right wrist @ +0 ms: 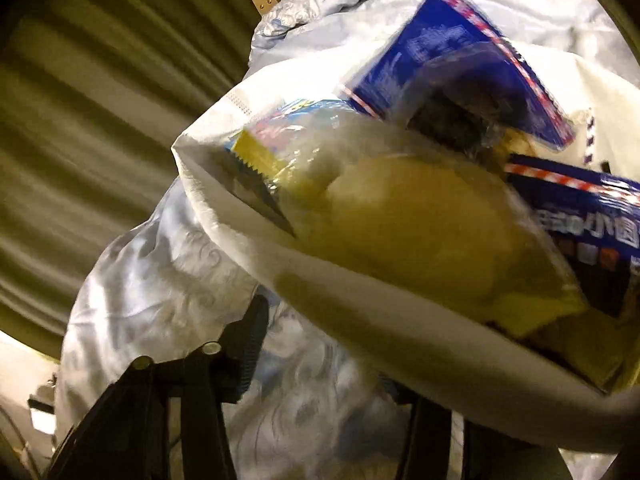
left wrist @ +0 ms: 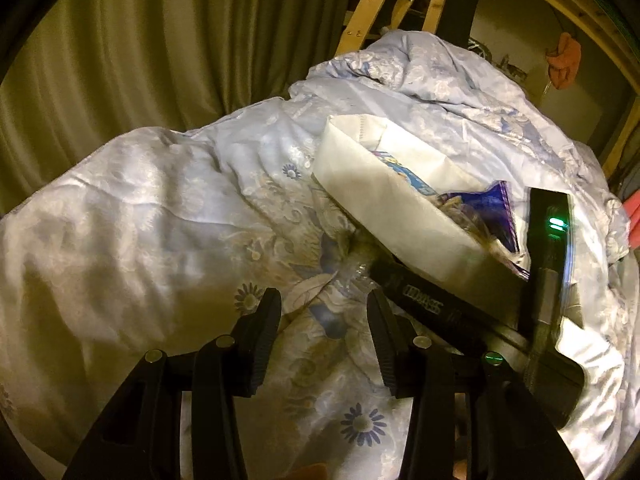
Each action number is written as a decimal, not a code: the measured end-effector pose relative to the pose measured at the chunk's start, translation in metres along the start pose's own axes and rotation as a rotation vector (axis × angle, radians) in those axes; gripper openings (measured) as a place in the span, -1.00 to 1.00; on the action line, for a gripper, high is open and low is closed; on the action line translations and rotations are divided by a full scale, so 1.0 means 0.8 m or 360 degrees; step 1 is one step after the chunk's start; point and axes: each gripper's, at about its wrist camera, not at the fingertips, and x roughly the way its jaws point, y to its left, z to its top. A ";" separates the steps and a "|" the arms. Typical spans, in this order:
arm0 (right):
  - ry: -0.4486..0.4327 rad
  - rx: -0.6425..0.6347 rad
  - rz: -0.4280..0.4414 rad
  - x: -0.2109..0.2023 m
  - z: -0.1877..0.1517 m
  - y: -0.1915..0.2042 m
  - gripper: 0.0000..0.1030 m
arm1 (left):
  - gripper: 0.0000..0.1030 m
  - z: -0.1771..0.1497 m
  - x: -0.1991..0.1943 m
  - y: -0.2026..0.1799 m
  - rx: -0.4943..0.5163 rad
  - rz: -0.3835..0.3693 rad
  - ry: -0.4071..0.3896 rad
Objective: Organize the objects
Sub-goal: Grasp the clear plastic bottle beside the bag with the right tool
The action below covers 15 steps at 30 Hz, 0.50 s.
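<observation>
A white fabric bag (left wrist: 384, 200) lies tilted on a pale blue flowered quilt (left wrist: 160, 220), its mouth facing me. Inside it are a blue snack packet (right wrist: 452, 60), a second blue packet (right wrist: 580, 216) and a yellow item in clear wrap (right wrist: 400, 232). My left gripper (left wrist: 326, 320) hangs open over the quilt, just in front of the bag, with only bedding between its fingers. The right gripper's black body (left wrist: 440, 304) rests against the bag's near wall. In the right wrist view my right gripper (right wrist: 332, 360) is open; its left finger (right wrist: 248, 344) shows, and the bag's rim (right wrist: 360, 296) hides the other.
The quilt is bunched in high folds behind and left of the bag. An olive curtain (left wrist: 120, 60) hangs at the far left. A wooden frame (left wrist: 368, 12) rises behind the bed. An orange cloth (left wrist: 564, 60) hangs at the upper right.
</observation>
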 end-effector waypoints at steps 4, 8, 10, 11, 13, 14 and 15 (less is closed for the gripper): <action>-0.0018 -0.0056 -0.0070 0.022 -0.004 0.014 0.25 | -0.20 0.001 0.002 0.005 -0.0033 0.0091 -0.0014; 0.0076 -0.0155 -0.0109 0.046 -0.011 0.024 0.28 | -0.20 -0.001 0.001 0.002 -0.0023 0.0105 -0.0031; 0.0081 -0.0175 -0.0101 0.045 -0.013 0.024 -0.21 | -0.19 -0.001 0.003 0.001 -0.0021 0.0073 -0.0016; 0.0090 -0.0183 -0.0086 0.045 -0.014 0.023 -0.22 | -0.19 -0.001 0.004 0.000 -0.0020 0.0071 -0.0015; 0.0079 -0.0196 -0.0028 0.040 -0.019 0.023 -0.23 | -0.19 -0.001 0.003 0.001 -0.0020 0.0081 -0.0023; 0.0076 -0.0206 0.0001 0.037 -0.022 0.024 -0.23 | -0.19 -0.001 0.001 0.003 -0.0025 0.0089 -0.0030; 0.0073 -0.0215 0.0030 0.034 -0.025 0.024 -0.23 | -0.19 0.000 0.001 0.004 -0.0028 0.0094 -0.0036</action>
